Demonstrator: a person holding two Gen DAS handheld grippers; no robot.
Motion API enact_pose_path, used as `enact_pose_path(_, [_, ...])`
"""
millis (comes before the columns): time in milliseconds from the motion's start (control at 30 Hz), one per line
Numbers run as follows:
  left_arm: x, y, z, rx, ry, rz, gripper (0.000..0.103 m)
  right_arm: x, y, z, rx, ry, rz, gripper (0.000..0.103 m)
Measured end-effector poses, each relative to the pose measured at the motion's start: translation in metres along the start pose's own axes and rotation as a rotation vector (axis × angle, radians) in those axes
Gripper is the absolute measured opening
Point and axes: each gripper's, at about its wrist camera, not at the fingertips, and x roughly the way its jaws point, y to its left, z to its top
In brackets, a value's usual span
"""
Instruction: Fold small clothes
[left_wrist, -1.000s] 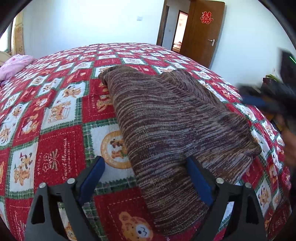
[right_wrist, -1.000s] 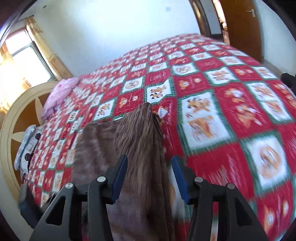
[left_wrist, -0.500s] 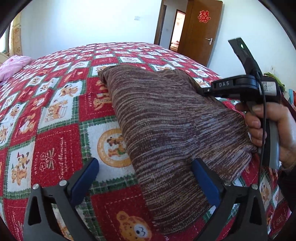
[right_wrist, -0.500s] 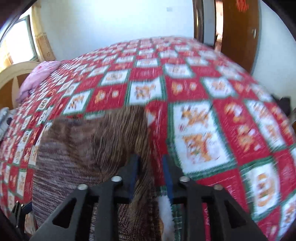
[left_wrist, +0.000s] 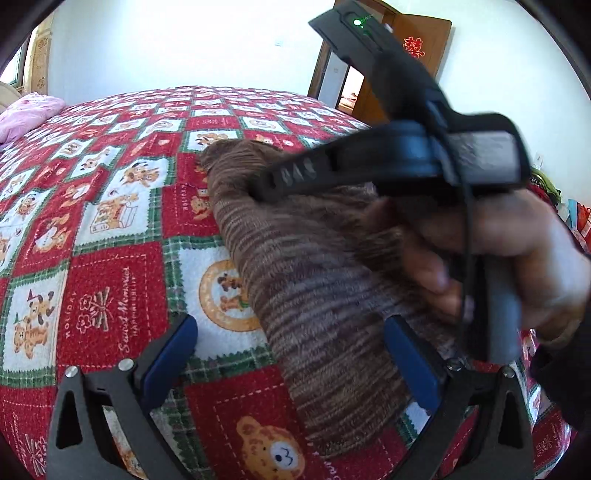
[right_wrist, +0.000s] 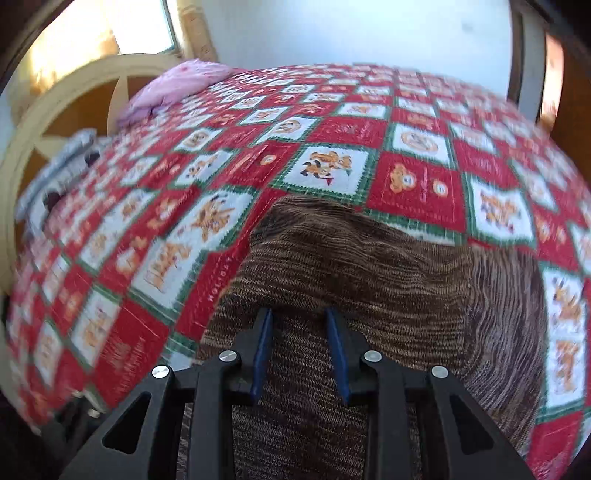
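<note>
Left wrist view: the brown sweater (left_wrist: 317, 295) lies lengthwise on the bed (left_wrist: 110, 280), running away from the wide-open left tool (left_wrist: 288, 347). The right tool (right_wrist: 300, 350), narrowed, grips a raised fold; the sweater's right edge hides behind a hand (left_wrist: 509, 266).

Knitted garment (left_wrist: 317, 295): brown, streaked with fine lighter tan and greyish horizontal bands; marled throughout.

Bedspread (left_wrist: 110, 258): patchwork check of red and white squares, green plaid borders between them. White squares carry orange-brown cartoon bears and dogs; red squares carry white stitched lettering and bow motifs.

Pillow (right_wrist: 173, 88): pale pink, plain.

Headboard (right_wrist: 66, 107): cream frame, orange-brown panels.

Left gripper (left_wrist: 291, 354): black frame, blue pads, silver screws. Right gripper (right_wrist: 299, 350): same colours.

Door (left_wrist: 417, 48): brown wood, red paper emblem. Walls: white.
</note>
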Motion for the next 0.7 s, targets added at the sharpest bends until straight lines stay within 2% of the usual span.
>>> enact_pose_path(67, [0.000, 0.000, 0.000, -0.001, -0.002, 0.000, 0.103, -0.017, -0.012, -0.003, 0.035, -0.009, 0.029, 0.032])
enact_pose_path(100, [-0.001, 0.000, 0.000, -0.001, -0.003, -0.001, 0.103, -0.033, -0.022, -0.010, 0.052, -0.031, 0.032, 0.036])
enact_pose_path(167, [-0.001, 0.001, 0.000, -0.002, -0.007, -0.004, 0.103, -0.062, -0.035, -0.027, 0.069, -0.068, 0.028, 0.037])
enact_pose_path(333, [-0.002, 0.003, 0.000, -0.015, -0.013, -0.024, 0.103, -0.122, -0.068, -0.080, 0.118, -0.101, -0.050, 0.037])
enact_pose_path(500, [-0.001, 0.004, 0.001, -0.017, -0.013, -0.024, 0.103, -0.136, -0.070, -0.115, 0.135, -0.077, -0.030, 0.036])
enact_pose_path(567, [-0.001, 0.003, 0.001, -0.013, -0.012, -0.019, 0.103, -0.128, -0.067, -0.119, 0.137, -0.070, -0.039, 0.030])
enact_pose_path(600, [-0.001, 0.003, 0.001, -0.011, -0.010, -0.016, 0.103, -0.121, -0.069, -0.120, 0.157, -0.054, -0.048, 0.012])
enact_pose_path(633, [-0.001, 0.002, 0.001, -0.009, -0.009, -0.012, 0.103, -0.117, -0.071, -0.122, 0.177, -0.039, -0.052, 0.003])
enact_pose_path(700, [0.000, 0.002, 0.000, -0.004, -0.006, -0.004, 0.103, -0.114, -0.071, -0.128, 0.198, -0.033, -0.059, 0.002])
